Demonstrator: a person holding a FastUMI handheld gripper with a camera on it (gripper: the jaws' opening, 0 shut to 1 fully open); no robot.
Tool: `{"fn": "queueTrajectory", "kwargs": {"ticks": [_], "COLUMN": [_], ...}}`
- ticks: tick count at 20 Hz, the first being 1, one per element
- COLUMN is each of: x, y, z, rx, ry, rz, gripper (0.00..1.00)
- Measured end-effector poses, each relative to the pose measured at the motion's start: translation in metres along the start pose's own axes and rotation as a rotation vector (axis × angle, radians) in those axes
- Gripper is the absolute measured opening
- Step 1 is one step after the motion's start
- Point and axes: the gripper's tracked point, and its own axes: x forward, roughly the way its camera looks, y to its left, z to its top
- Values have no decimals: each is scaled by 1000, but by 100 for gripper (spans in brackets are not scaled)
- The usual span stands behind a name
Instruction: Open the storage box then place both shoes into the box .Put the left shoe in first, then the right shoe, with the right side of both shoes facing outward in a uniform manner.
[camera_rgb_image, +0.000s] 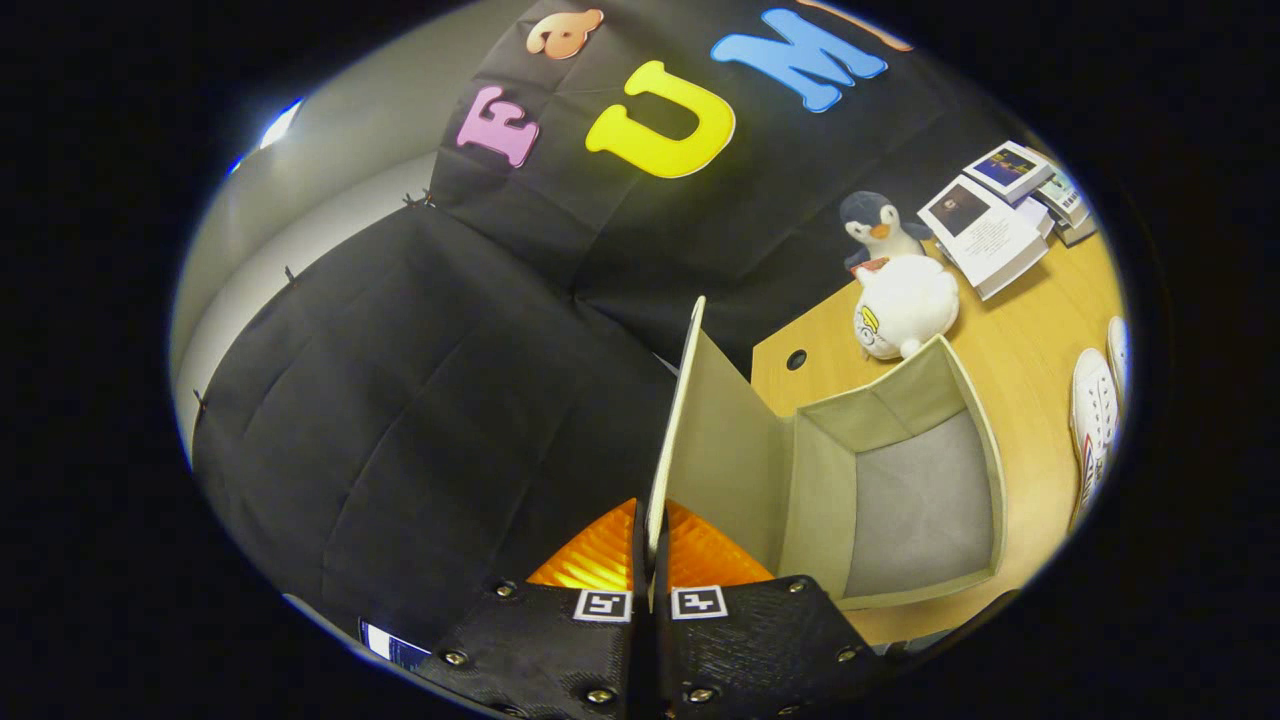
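Black cloth wall (420, 400) backs a wooden table (1020, 340) with a cable hole (796, 359); pale wall (330, 150) behind, bright light (280, 125) at its edge.

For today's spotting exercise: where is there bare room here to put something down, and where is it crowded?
Free: the storage box interior, whose lid the claw pinches upright, and the bare desk between box and white shoes. Crowded: the far desk corner with plush toys and books.

box (900, 480) mouth open, unobstructed | raised lid (700, 440) flanks it | tongs (650, 560) clamping lid
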Motion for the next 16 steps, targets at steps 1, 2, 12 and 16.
{"fn": "queueTrajectory", "kwargs": {"ticks": [1, 2, 12, 16], "x": [3, 8, 40, 27], "y": [5, 10, 44, 22], "z": [-4, -7, -22, -3], "rx": [-19, -45, -314, -425], "ry": [5, 0, -16, -61], "rz": [-7, -12, 0, -78], "gripper": [0, 0, 93, 98]}}
